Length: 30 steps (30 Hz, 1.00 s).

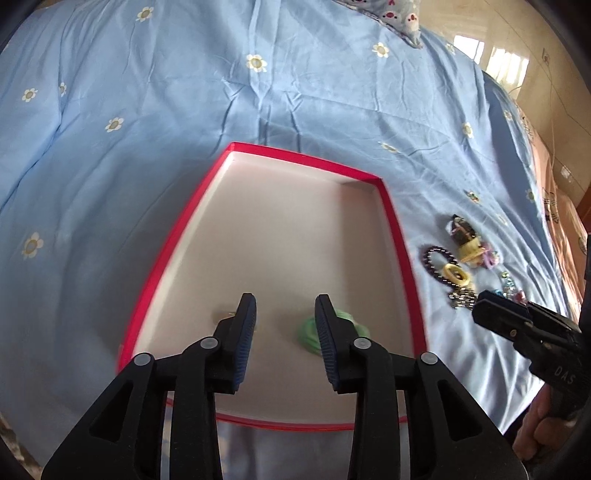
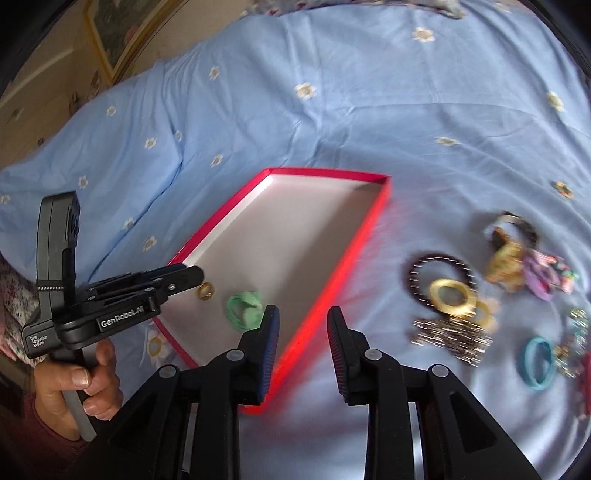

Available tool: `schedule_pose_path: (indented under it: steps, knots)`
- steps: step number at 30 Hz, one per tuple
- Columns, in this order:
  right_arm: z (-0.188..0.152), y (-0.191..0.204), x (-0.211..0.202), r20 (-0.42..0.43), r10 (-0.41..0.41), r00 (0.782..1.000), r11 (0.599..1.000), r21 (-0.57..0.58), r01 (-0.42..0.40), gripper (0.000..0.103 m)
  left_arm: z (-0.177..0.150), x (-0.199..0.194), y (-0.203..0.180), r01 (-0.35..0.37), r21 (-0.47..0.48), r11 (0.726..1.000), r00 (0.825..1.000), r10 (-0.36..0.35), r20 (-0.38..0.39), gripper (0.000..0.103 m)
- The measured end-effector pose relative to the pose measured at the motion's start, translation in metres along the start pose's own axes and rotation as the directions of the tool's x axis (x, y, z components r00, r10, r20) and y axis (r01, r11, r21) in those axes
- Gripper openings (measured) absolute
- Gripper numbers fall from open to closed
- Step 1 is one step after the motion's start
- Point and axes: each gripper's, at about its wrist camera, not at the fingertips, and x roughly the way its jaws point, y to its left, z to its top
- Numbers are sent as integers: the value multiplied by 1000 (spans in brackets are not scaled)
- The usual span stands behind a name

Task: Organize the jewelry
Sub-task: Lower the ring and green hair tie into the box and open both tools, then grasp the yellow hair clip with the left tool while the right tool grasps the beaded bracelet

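A shallow red box (image 1: 397,229) (image 2: 354,251) with a white inside lies on the blue bedsheet. In it rest a green hair tie (image 1: 347,321) (image 2: 243,306) and a small gold ring (image 2: 206,291). My left gripper (image 1: 284,306) (image 2: 192,275) hangs open over the box's near end, with nothing between its fingers. My right gripper (image 2: 303,314) (image 1: 484,299) is open and empty above the box's right rim. Loose pieces lie right of the box: a dark beaded bracelet (image 1: 434,258) (image 2: 436,266), a gold bangle (image 1: 458,275) (image 2: 452,297), a silver chain (image 2: 450,336) and a blue hair tie (image 2: 537,363).
A purple scrunchie (image 2: 543,277) and a yellow-and-black clip (image 1: 465,236) lie farther right. The flowered bedsheet (image 1: 184,110) spreads all round the box. A patterned pillow (image 1: 399,14) sits at the far edge. A person's hand (image 2: 85,384) holds the left gripper's handle.
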Motion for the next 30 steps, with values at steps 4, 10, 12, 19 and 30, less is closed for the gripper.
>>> schedule_pose_path:
  steps: [4, 10, 12, 19, 30]
  knots:
    - [-7, -32, -30, 38, -59, 998, 996, 69, 56, 34, -3, -2, -26, 48, 19, 999, 999, -47, -16, 35]
    - [-21, -78, -65, 60, -136, 989, 978, 167, 124, 36, -12, -8, -71, 83, 84, 993, 996, -80, -43, 40]
    - [-26, -89, -74, 68, -142, 988, 974, 189, 127, 36, -16, -12, -83, 82, 100, 992, 996, -78, -45, 43]
    - [-25, -114, -96, 89, -122, 988, 978, 179, 105, 39, -22, -23, -106, 44, 95, 995, 998, -39, -52, 46]
    - [-30, -146, -140, 147, -158, 976, 970, 209, 126, 39, -7, -32, -141, 43, 125, 991, 999, -39, -35, 55]
